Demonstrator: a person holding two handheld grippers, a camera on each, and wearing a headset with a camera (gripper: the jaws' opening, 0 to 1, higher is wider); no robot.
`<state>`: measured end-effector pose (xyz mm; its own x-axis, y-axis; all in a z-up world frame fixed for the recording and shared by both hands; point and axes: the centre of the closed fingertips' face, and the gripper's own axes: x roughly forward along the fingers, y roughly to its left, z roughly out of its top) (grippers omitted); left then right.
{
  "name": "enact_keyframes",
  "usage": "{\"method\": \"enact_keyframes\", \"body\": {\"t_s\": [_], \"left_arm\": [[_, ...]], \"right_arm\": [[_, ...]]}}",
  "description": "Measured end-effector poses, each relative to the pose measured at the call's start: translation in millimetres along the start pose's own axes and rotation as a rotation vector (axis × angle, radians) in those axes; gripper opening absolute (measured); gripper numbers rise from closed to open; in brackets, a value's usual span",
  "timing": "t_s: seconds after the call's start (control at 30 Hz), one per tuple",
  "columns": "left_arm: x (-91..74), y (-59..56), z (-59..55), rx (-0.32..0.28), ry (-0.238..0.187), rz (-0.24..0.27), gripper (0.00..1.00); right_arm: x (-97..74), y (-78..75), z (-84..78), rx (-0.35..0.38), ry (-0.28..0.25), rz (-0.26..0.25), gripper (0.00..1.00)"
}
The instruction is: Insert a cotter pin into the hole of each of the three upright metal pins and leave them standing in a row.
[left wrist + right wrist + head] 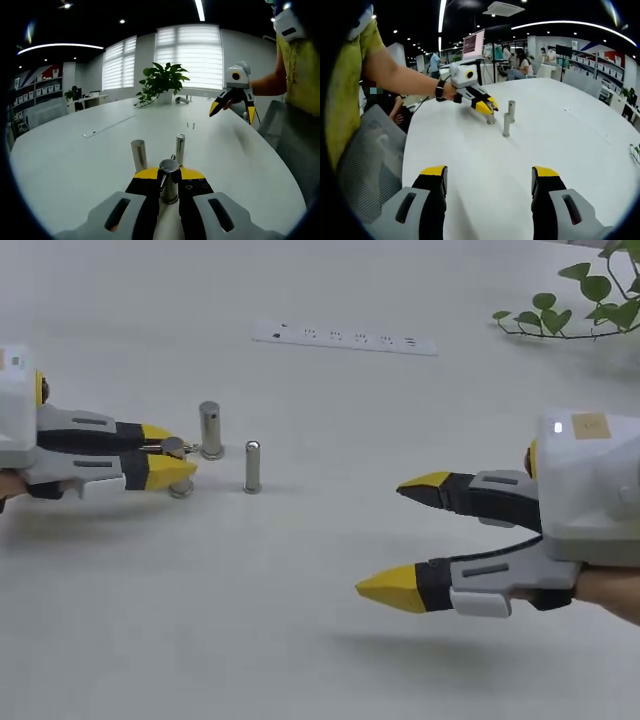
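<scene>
– Left claw, how does it stand?
– It is clamped on one metal pin. The yellow jaws press either side of the shaft, just below its round head. That pin is upright, with its foot at the white table. I cannot tell whether the foot touches.
– And the other two?
– Both stand upright on the table, just past the left claw's tips. The thicker pin is farther back. The slimmer pin is on the side nearer the right claw. The two stand apart from each other.
– What about the right claw?
– The right claw hangs over bare table with its jaws spread wide and empty. Its tips point toward the pins, and it is well apart from them.
– Any cotter pins?
– In the left gripper view two tiny thin things lie on the table beyond the pins. They are too small to name.
– Anything else on the bench?
– A white power strip lies flat at the far side. A green plant reaches in at the far right corner.
</scene>
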<state>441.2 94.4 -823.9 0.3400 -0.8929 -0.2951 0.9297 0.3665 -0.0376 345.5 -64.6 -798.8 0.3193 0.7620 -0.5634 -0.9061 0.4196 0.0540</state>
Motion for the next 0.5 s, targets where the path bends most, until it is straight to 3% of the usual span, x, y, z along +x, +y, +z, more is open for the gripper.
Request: {"method": "enact_keyframes", "body": {"t_s": [0.23, 0.5], "left_arm": [[0.3, -0.2, 0.3, 0.035, -0.01, -0.023, 0.11], [0.0, -0.4, 0.5, 0.023, -0.025, -0.033, 0.12]], "right_arm": [[-2.8, -2.9, -1.1, -0.002, 0.006, -0.007, 0.7], [-4.1, -3.7, -0.4, -0.011, 0.015, -0.009, 0.7]]}}
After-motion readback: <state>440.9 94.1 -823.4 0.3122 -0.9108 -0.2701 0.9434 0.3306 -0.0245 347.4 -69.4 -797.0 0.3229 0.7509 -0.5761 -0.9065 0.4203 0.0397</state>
